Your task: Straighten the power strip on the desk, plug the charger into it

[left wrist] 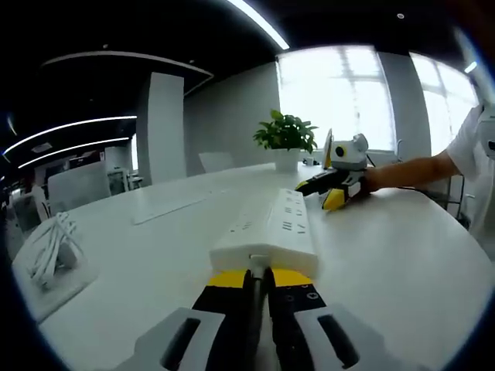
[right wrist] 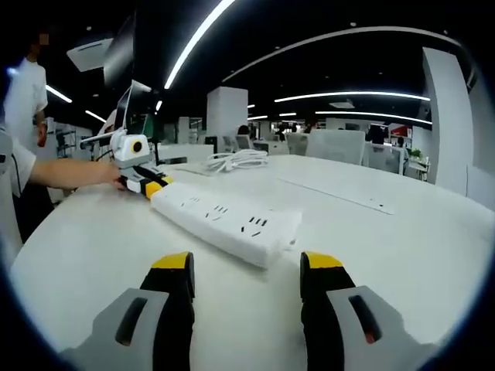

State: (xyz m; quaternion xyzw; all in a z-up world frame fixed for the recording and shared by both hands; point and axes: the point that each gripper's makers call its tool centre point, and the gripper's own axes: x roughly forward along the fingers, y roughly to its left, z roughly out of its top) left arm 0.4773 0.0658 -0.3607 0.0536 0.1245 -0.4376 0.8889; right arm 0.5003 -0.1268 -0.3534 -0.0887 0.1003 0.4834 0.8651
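A white power strip [left wrist: 267,228] lies lengthwise ahead of my left gripper [left wrist: 259,280], whose yellow-tipped jaws are shut, with their tips against the strip's near end. I cannot tell whether they pinch anything. At the strip's far end my right gripper [left wrist: 334,193] rests on the desk, held by a hand. In the right gripper view the power strip [right wrist: 224,220] runs diagonally, its near end just ahead of my open right gripper [right wrist: 247,267]. My left gripper [right wrist: 145,182] sits at the far end. The white charger with coiled cable [left wrist: 52,249] lies at the desk's left, also the coiled cable [right wrist: 236,160].
The round white desk [left wrist: 387,255] carries a potted plant [left wrist: 286,137] at its far side and a flat cable hatch [left wrist: 166,209] [right wrist: 336,193]. A person [right wrist: 23,100] stands to the left; office chairs [right wrist: 336,145] ring the desk.
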